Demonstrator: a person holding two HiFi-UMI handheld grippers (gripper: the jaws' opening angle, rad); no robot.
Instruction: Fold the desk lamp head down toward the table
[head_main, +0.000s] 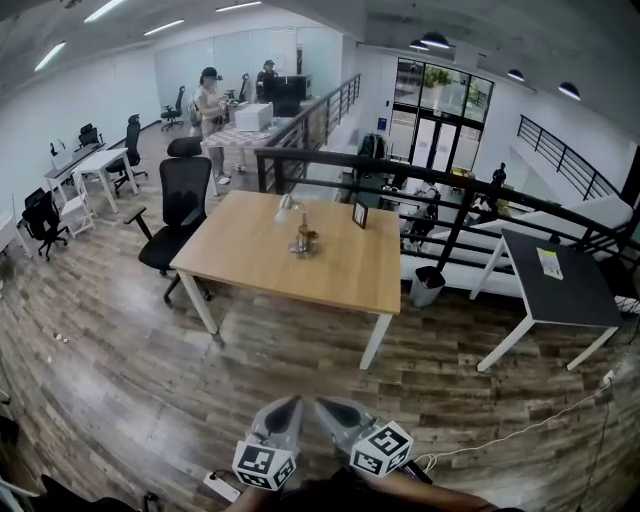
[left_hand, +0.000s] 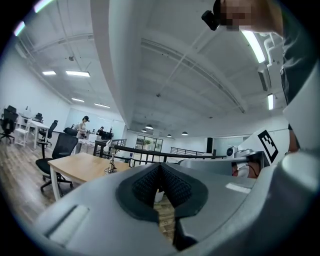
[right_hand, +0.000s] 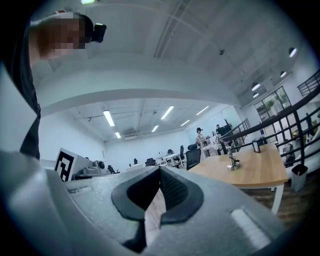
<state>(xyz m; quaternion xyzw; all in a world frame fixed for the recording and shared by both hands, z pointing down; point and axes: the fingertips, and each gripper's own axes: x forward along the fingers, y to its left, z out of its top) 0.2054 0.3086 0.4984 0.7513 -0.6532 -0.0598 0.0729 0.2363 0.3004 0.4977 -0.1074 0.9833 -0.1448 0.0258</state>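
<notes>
Head view: your left tool (head_main: 291, 404) and right tool (head_main: 323, 405) are clenched empty, well apart from the desk lamp (head_main: 301, 232) on the counter (head_main: 245, 255); approach looks pending; step closer first.

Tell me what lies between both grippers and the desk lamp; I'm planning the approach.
Head view: only wooden floor, then tabletop, lies between the left gripper, the right gripper and the desk lamp; nothing blocks the way.

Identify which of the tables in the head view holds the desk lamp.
The wooden table at the centre: the lamp stands on it. The dark-topped table to its right carries only a paper.
</notes>
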